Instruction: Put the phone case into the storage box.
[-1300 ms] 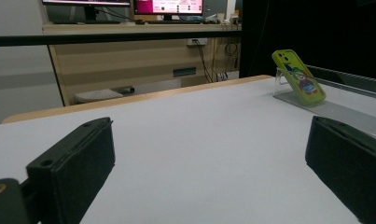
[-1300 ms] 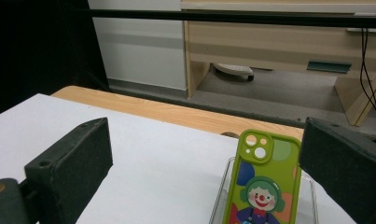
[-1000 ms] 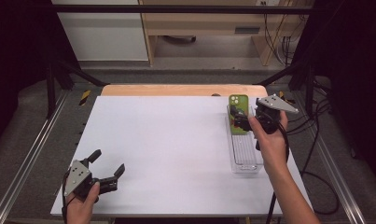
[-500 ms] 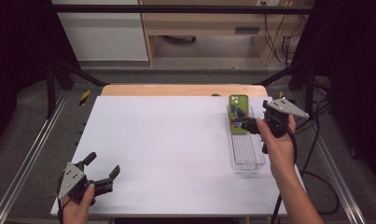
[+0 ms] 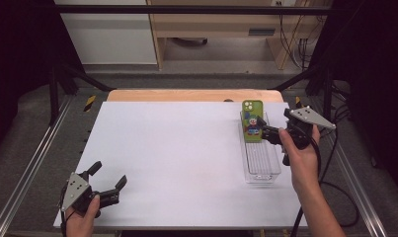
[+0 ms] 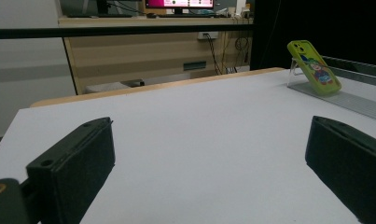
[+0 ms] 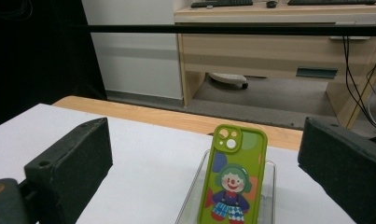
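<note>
I am holding my right tongs (image 5: 268, 132) wide open just beside the green phone case (image 5: 252, 121) leaning upright in the clear tray (image 5: 260, 170) on the counter (image 5: 177, 158), judging it light, slick and best pinched by its long edges, while my left tongs (image 5: 107, 180) are idling open.

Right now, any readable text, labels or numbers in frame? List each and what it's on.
None readable.
Green phone case: a clown cartoon, no lettering visible.
Monitor on the far desk: pink screen, any content too small to read.
Clear tray: no markings visible.
</note>
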`<state>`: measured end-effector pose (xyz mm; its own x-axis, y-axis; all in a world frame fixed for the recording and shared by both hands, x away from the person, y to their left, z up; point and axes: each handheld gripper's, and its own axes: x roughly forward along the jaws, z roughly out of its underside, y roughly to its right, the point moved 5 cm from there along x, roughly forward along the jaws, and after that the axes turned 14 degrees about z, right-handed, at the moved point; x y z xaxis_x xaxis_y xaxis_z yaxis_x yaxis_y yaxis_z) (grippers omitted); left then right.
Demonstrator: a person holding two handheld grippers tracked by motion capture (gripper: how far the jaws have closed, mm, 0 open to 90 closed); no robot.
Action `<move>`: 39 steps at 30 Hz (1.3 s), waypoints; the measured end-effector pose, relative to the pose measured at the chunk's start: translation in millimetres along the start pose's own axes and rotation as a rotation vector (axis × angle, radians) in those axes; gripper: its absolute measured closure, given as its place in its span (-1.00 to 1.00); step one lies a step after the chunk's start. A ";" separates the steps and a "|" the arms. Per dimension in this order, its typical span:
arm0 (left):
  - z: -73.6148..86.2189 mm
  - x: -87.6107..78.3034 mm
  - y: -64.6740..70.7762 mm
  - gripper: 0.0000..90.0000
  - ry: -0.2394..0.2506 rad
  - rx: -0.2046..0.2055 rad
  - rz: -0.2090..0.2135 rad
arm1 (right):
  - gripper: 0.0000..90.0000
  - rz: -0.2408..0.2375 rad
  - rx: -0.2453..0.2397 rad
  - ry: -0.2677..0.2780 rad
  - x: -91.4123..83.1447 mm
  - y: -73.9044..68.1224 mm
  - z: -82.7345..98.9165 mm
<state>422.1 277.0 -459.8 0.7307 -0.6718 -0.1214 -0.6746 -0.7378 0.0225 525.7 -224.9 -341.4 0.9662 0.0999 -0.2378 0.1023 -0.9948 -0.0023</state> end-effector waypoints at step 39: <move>0.0 -1.1 1.1 -0.98 -0.003 0.013 0.005 | -0.91 0.021 0.041 0.051 -35.7 41.0 29.2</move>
<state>420.6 276.9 -459.6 0.7268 -0.6756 -0.1239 -0.6799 -0.7333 0.0104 488.4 -269.9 -361.3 0.9788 0.0789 -0.1888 0.0730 -0.9966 -0.0383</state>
